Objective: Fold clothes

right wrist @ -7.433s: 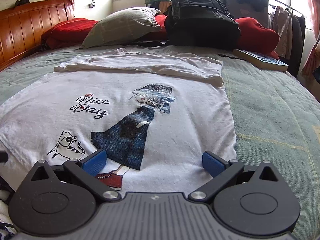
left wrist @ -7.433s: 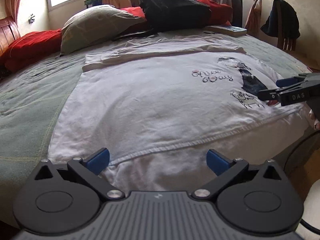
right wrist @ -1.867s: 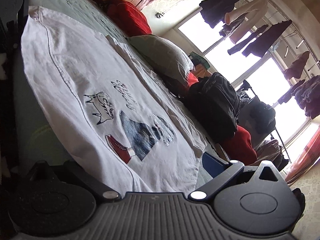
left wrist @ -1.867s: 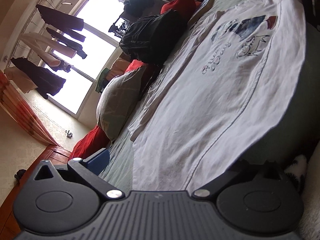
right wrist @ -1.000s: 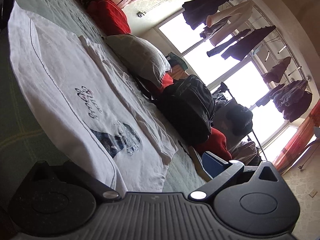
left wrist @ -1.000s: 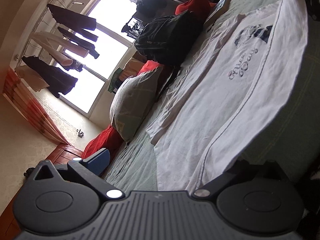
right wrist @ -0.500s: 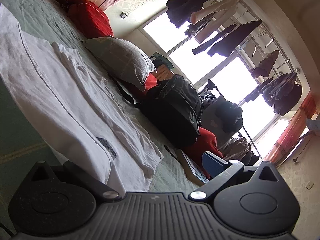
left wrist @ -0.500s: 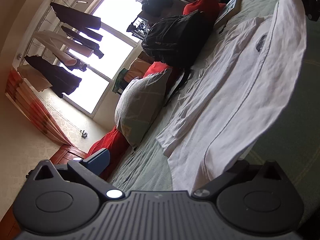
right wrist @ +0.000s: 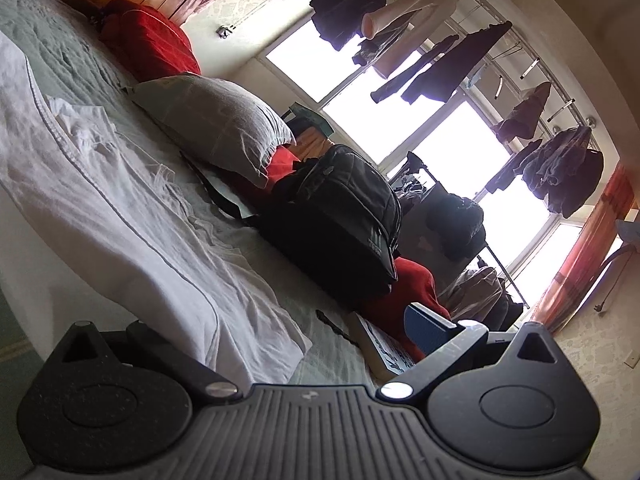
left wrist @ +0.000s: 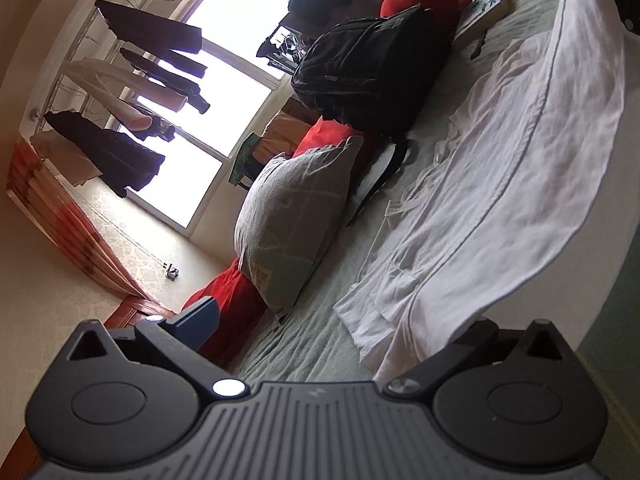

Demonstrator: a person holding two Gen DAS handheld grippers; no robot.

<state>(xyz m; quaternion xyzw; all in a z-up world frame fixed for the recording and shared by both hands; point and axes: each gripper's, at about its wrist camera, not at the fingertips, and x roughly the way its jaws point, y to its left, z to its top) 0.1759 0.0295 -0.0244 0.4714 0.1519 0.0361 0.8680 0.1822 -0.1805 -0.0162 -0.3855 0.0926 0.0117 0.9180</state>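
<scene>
T-shirt point(left wrist: 500, 184), white, on green bedspread point(left wrist: 312, 344) — hem carried up over the body, first fold under way, sides unfolded. Left gripper point(left wrist: 348, 324) and right gripper point(right wrist: 276, 320) each pinch a hem corner. Backpack point(left wrist: 372, 68), pillow point(left wrist: 296, 216) beyond.
</scene>
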